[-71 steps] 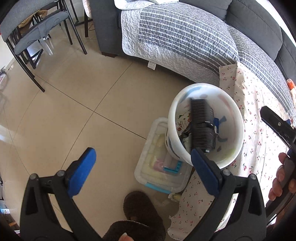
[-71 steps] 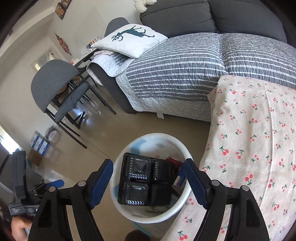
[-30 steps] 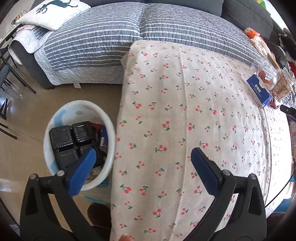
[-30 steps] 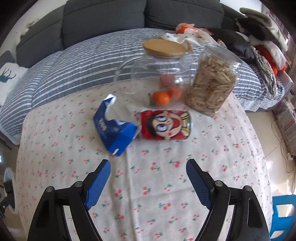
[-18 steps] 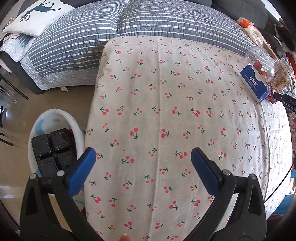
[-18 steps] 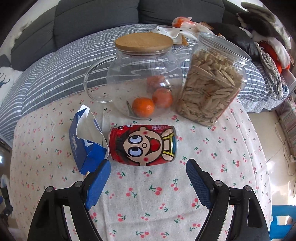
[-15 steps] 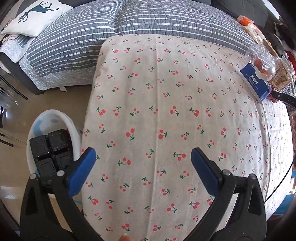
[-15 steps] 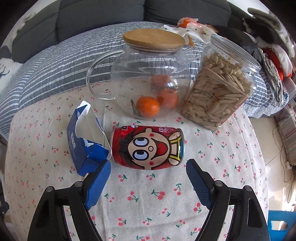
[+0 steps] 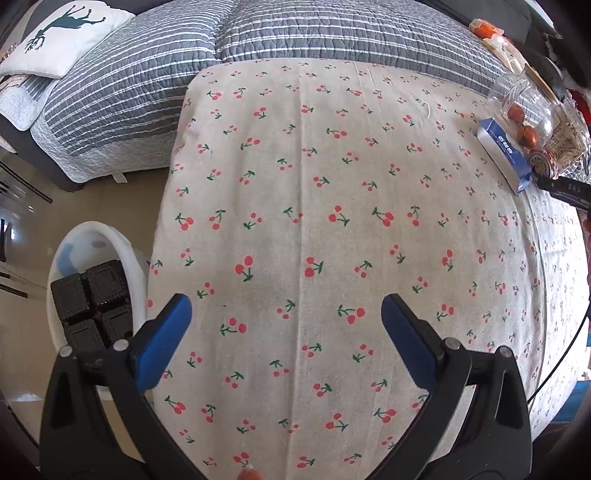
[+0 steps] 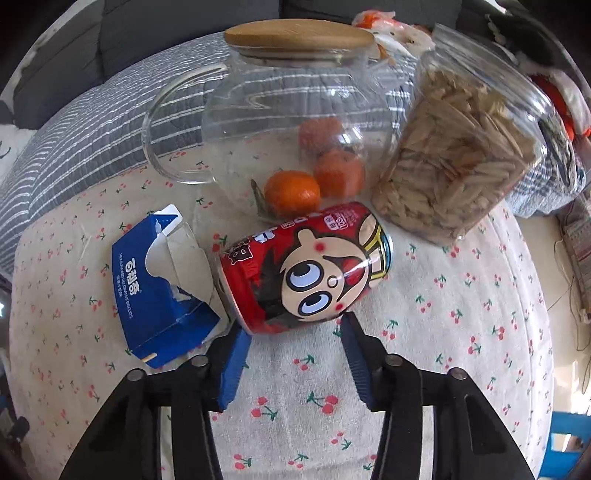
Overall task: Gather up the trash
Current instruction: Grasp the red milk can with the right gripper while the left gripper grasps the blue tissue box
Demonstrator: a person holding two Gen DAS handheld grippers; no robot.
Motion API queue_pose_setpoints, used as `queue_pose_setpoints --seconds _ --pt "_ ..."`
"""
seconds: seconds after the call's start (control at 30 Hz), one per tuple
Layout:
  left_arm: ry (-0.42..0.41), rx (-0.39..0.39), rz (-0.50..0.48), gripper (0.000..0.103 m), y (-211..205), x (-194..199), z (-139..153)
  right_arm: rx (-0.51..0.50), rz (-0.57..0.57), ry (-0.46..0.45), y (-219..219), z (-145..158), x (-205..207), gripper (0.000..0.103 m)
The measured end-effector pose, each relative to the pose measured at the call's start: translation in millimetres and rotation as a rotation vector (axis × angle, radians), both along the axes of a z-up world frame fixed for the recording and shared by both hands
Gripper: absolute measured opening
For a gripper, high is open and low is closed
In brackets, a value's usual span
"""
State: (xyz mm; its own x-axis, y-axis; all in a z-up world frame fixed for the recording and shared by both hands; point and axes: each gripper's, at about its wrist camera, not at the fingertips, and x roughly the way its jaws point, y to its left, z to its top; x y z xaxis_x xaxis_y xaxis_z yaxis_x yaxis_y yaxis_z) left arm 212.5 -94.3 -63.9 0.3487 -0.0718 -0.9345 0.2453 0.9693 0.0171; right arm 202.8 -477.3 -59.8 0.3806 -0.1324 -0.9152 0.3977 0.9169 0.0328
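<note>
A red cartoon can [image 10: 306,269] lies on its side on the cherry-print tablecloth [image 10: 443,332], with a torn blue carton [image 10: 162,288] touching its left end. My right gripper [image 10: 291,343] is open, its blue pads just short of the can's near side, the can not between them. My left gripper [image 9: 284,325] is open and empty above the tablecloth [image 9: 332,184]. A white trash bucket [image 9: 74,240] with a black plastic tray [image 9: 92,299] in it stands on the floor at the table's left. The carton [image 9: 502,151] and can [image 9: 541,164] show far right in the left wrist view.
A glass jug [image 10: 291,122] with a wooden lid holds oranges [image 10: 291,192] just behind the can. A glass jar of seeds [image 10: 461,162] stands to the right. A grey striped sofa cover [image 9: 258,33] lies behind the table, with a white deer pillow [image 9: 62,37].
My right gripper moved from the bucket to the table's far end, came close to the can and its jaws narrowed. My left gripper swung from the bucket over the tablecloth.
</note>
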Motion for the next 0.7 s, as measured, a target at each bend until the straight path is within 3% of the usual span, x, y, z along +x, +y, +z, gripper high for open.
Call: queue_pose_setpoints --seconds 0.03,0.17,0.3,0.47,0.7 --pt "0.001 -0.015 -0.008 0.102 -5 -1 1 0.011 0.004 -0.006 -3 2 -6 0.025" --pt "0.035 -0.075 -0.038 0.102 -39 1 5 0.043 0.026 -0.042 -17 15 -34 0.026" --pt "0.030 -0.124 -0.053 0.102 -93 7 14 0.057 0.016 -0.041 -30 17 -56 0.052" --pt "0.070 -0.208 -0.040 0.098 -168 34 10 0.100 0.044 -0.048 -46 25 -69 0.060" --pt "0.087 -0.279 0.073 0.097 -240 75 -8 0.125 0.019 -0.062 -77 29 -83 0.065"
